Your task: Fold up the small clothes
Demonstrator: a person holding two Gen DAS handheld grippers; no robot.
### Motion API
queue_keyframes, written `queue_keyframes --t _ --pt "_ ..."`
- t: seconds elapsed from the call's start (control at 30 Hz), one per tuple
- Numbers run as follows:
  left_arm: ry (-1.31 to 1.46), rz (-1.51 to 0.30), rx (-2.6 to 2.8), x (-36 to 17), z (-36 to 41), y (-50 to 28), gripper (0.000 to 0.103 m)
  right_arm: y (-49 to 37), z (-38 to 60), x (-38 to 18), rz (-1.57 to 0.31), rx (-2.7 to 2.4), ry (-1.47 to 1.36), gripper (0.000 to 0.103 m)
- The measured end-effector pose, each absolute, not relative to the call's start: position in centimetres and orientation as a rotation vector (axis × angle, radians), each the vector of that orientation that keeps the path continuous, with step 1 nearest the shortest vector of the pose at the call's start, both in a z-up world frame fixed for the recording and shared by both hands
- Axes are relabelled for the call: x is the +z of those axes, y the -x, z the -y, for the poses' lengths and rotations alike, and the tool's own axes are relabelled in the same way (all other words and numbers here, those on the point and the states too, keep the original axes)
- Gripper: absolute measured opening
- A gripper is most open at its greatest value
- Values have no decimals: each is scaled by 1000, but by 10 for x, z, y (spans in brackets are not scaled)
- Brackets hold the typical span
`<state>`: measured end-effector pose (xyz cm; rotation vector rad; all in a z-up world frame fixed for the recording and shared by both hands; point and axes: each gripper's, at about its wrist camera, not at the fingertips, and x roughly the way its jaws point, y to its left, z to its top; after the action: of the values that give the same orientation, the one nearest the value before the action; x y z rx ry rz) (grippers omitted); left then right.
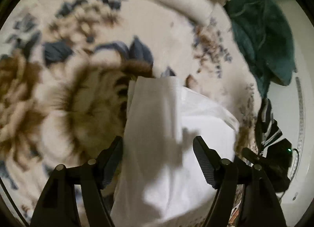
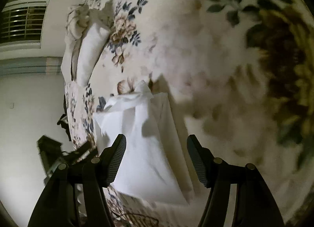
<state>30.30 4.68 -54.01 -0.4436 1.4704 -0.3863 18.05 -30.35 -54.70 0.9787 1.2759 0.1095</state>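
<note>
Lying lengthwise ahead of both claws, white garment (image 1: 172, 128) on bed (image 1: 58, 109); left claw (image 1: 158, 160) & right claw (image 2: 157, 158) both wide, empty, roughly equally near.

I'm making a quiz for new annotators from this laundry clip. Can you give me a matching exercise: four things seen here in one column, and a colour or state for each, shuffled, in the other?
Things:
1. white garment
2. bedspread
3. crumpled cloth
4. left gripper

Descriptions:
A. dark teal, bunched at the bed's far edge
B. open, nothing between the fingers
C. cream with brown and blue flowers
D. plain, partly folded, lying on the bed

Pairs: 1-D, 2-C, 3-A, 4-B
</note>
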Motion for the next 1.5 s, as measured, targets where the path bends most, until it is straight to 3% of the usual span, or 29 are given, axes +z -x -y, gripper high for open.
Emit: queue_keyframes --t 0.03,0.07,0.1,0.13,0.17,0.47,0.53,0.57,0.67,0.77,0.83,0.87,0.9,1.13,1.17,1.23,1.27,1.3,1.33,1.37,1.43,1.47,1.5 --pt "462 -1467 -402 -546 -42 -311 68 -188 301 -552 -1270 112 -978 63" --pt "472 -1446 -414 -547 -40 -317 64 -192 299 -554 -1264 113 -972 53" --pt "470 -1416 -432 -545 -37 -321 38 -199 296 -553 -1253 122 -957 46" --pt "460 -1398 -453 -542 -34 -327 25 -205 294 -553 -1249 131 -940 33" --pt "425 -1395 -452 -541 -32 -334 20 -213 291 -552 -1254 125 -906 28" --pt "524 -1429 -354 -551 -76 -371 23 -257 292 -552 -1304 -88 -712 26" --pt "585 -1439 -353 -551 -87 -369 47 -252 299 -543 -1289 -110 -729 29" --pt "620 -1437 -362 -550 -93 -363 70 -249 303 -540 -1279 -102 -753 37" --pt "696 -1437 -412 -551 -99 -349 71 -230 312 -533 -1245 -14 -898 50" --pt "727 -1433 -465 -553 -90 -338 68 -227 310 -550 -1270 61 -1025 50" --pt "703 -1382 -491 -550 -80 -337 30 -228 308 -563 -1260 79 -1103 45" --pt "692 -1369 -501 -549 -76 -338 0 -229 307 -567 -1248 71 -1110 17" --pt "659 -1337 -496 -546 -74 -340 2 -232 303 -567 -1248 62 -1091 3" --pt "665 -1366 -428 -555 -94 -359 2 -239 303 -565 -1234 -91 -983 2" --pt "737 -1379 -453 -557 -100 -359 6 -241 300 -563 -1241 -78 -969 3" --pt "807 -1428 -477 -558 -107 -354 27 -242 297 -560 -1270 -60 -976 4" --pt "818 -1442 -497 -556 -109 -348 57 -241 296 -557 -1286 -60 -979 9" --pt "815 -1446 -497 -555 -111 -342 66 -239 297 -553 -1289 -55 -979 23" --pt "813 -1453 -502 -555 -111 -336 66 -235 298 -548 -1288 -41 -985 34" --pt "812 -1465 -509 -556 -109 -329 66 -231 298 -545 -1285 -32 -989 52" --pt "777 -1475 -497 -560 -102 -316 56 -220 294 -547 -1301 -2 -1006 56" --pt "764 -1467 -512 -561 -97 -310 18 -215 290 -553 -1338 13 -1006 56" --pt "733 -1463 -506 -561 -92 -305 2 -212 286 -558 -1361 21 -1007 43"
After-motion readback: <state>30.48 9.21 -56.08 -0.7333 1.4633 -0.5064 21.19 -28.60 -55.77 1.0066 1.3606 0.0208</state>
